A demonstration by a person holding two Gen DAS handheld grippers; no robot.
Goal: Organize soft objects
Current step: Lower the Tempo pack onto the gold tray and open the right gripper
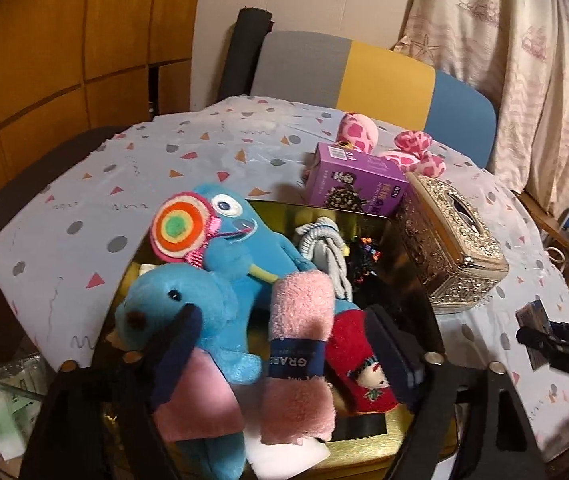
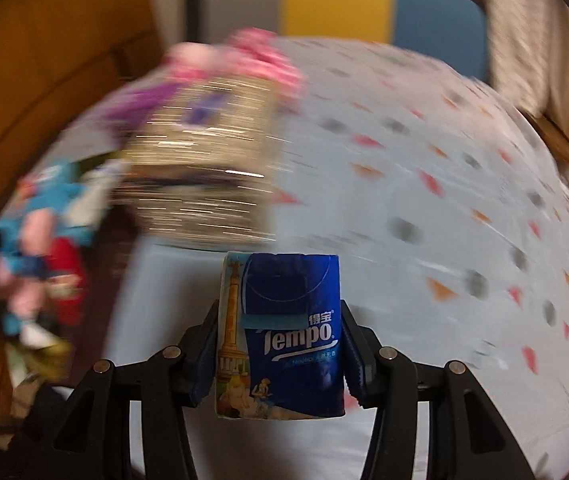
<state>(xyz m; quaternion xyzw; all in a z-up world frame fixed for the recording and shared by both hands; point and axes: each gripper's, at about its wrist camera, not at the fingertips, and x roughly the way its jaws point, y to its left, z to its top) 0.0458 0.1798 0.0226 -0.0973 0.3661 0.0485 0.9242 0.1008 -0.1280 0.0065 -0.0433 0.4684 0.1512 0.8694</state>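
between right claw (image 2: 280,354) pads: tissue pack (image 2: 280,336).

"Tempo" on tissue pk (image 2: 284,336), "GRAE" on sock band (image 1: 296,354)

Toys crowd the gold box (image 1: 376,446); a tissue holder (image 1: 452,240) and purple carton (image 1: 358,184) block two o'clock, while tablecloth (image 1: 124,184) lies open at ten o'clock.

Plush toys (image 1: 220,264) and socks (image 1: 300,344) in tin (image 1: 364,446); tissue box (image 1: 450,248) right of tin; carton (image 1: 358,184) behind.
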